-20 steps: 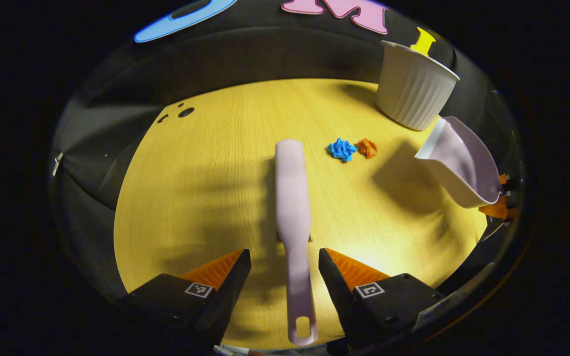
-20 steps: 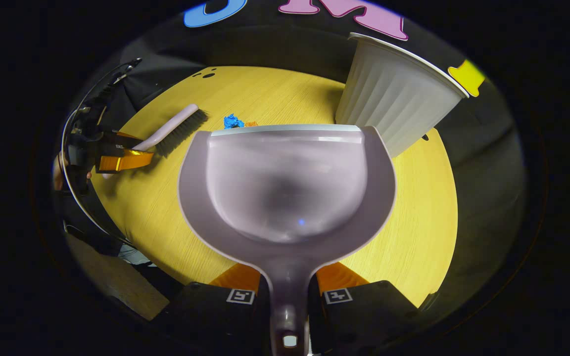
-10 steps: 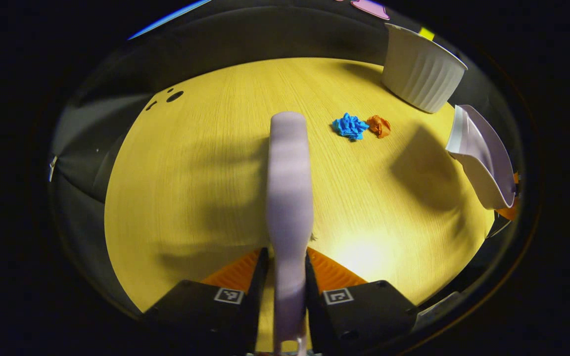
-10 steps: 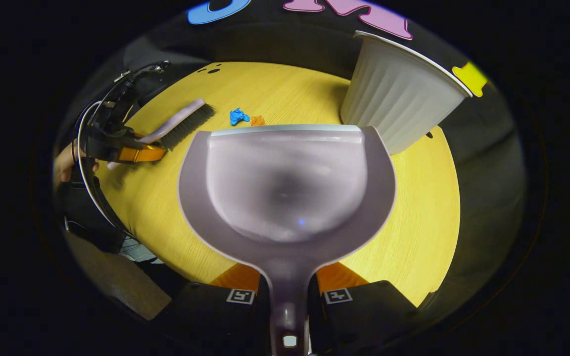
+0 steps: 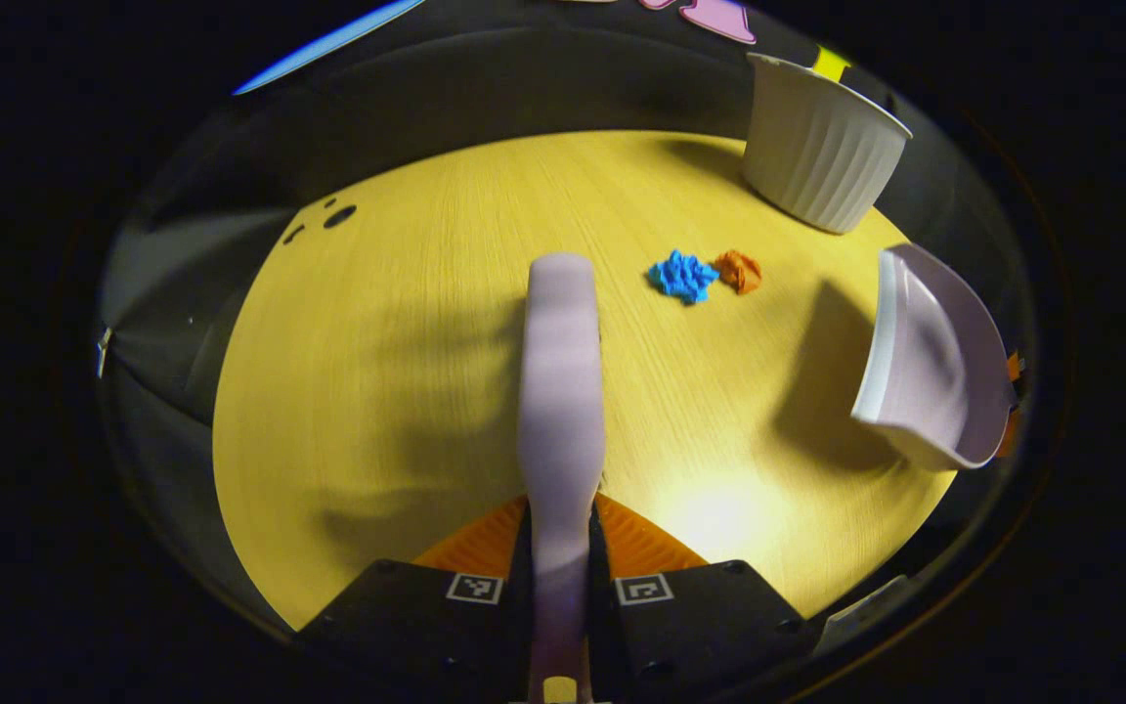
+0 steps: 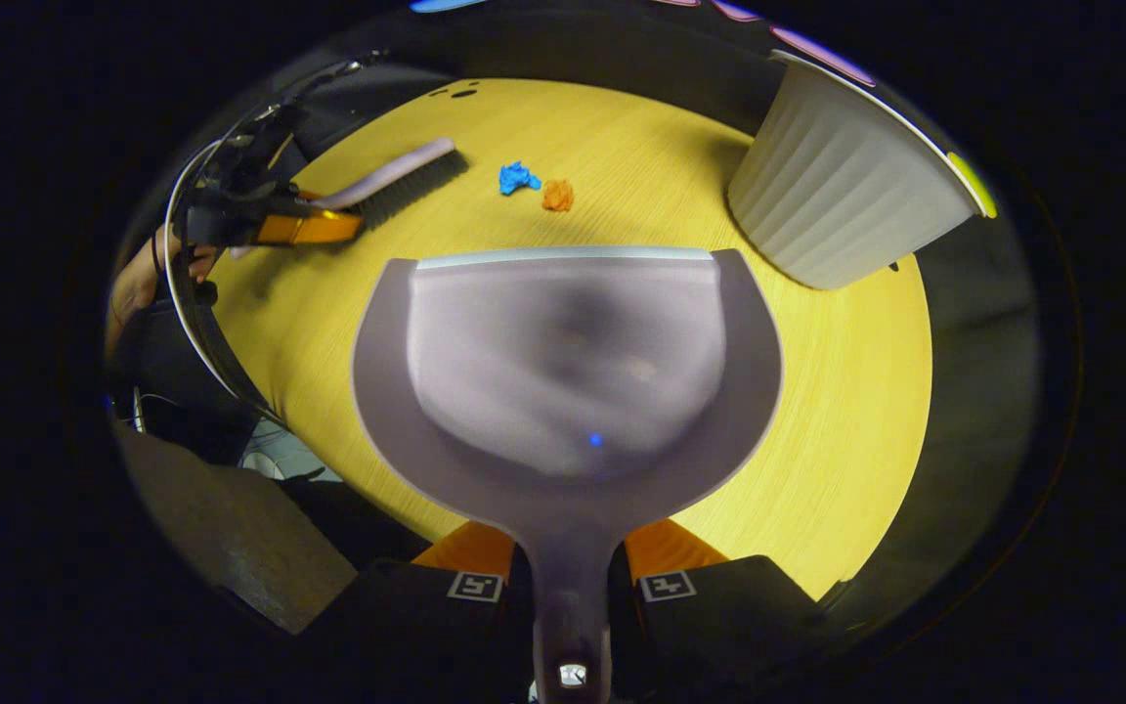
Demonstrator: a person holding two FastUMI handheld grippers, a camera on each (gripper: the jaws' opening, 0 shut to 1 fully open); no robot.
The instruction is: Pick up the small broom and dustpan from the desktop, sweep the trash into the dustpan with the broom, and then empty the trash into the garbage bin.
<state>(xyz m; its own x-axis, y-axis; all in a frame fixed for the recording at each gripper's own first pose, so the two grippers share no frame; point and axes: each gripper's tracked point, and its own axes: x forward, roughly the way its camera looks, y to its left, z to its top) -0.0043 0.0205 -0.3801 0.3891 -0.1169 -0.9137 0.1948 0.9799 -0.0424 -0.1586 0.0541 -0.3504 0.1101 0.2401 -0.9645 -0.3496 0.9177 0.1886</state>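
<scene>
Lilac broom (image 5: 561, 391) and dustpan (image 6: 568, 381) each clamped in a hand-held gripper; light scraps (image 5: 683, 276) may skid past the lip toward the table's far edge.

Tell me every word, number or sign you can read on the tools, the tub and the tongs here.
No words or numbers can be read on anything here.
On the left tongs and the right tongs: square black-and-white coded markers, patterns, not text.
Blank: lilac plastic broom, lilac plastic dustpan, white ribbed bin.
</scene>
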